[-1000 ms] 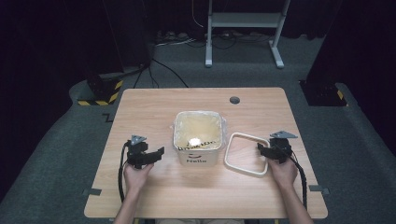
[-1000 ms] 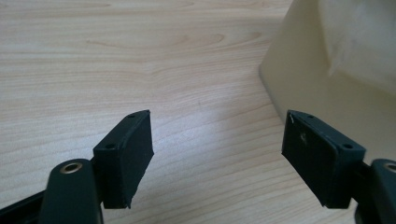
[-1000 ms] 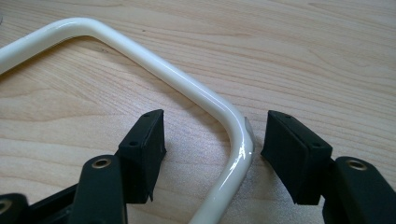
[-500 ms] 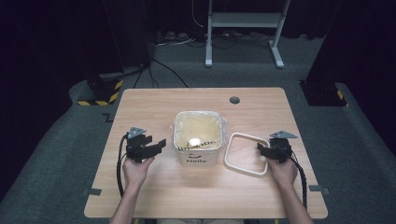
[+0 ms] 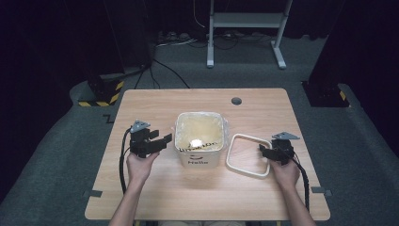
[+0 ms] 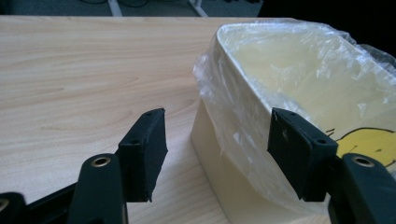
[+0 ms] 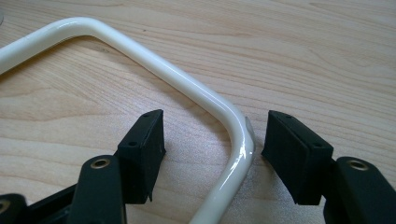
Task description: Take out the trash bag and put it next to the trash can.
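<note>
Bin [image 5: 199, 137], cream and lined with a clear plastic bag [image 6: 243, 121], stands mid-table; the cream ring frame [image 5: 247, 155] lies flat just right of the bin. Left of the bin, the left gripper [image 5: 157, 141] has lifted since a second ago and its jaws have just been closing, now straddling the bin's bagged rim without pressing it; a grab at the liner looks imminent. Right gripper [image 7: 210, 154] waits open astride the frame's corner, untouched.

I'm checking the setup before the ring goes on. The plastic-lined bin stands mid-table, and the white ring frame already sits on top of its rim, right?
Not quite. The plastic-lined bin does stand mid-table, but the white ring frame lies flat on the table beside it, as the high view shows; the right gripper has the frame's corner between its open jaws.
</note>
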The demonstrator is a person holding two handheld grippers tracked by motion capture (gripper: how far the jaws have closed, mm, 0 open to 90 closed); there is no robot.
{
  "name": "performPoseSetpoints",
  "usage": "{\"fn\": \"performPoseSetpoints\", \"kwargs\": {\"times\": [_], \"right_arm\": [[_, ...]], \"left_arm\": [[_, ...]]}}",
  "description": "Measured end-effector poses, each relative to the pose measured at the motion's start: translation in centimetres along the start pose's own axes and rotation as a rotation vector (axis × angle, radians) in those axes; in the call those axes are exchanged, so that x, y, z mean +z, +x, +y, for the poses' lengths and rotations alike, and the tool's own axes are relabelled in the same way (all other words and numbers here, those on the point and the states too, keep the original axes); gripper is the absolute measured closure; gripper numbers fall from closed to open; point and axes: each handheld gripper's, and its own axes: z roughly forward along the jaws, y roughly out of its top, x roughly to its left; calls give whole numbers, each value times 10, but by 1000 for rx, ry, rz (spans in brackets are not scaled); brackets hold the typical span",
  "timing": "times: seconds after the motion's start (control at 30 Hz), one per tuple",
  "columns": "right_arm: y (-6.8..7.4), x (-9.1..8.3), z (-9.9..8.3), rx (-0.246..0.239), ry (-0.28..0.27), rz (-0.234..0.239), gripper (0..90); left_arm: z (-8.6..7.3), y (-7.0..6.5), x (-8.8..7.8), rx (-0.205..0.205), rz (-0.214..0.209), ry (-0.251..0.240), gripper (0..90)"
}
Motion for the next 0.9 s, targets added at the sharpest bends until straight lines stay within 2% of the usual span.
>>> {"fn": "performPoseSetpoints", "kwargs": {"times": [0.1,0.33,0.63,0.77,0.9], "right_arm": [[0,0,0,-1,0,0,382],[0,0,0,0,0,0,382],[0,0,0,0,0,1,382],[0,0,0,0,0,1,382],[0,0,0,0,0,0,383]], "left_arm": [[6,-5,3,7,-10,-3,376],[14,-14,10,32,-3,13,372],[21,-21,23,57,18,42,353],[25,-24,29,86,50,60,363],[25,-25,34,86,54,63,395]]}}
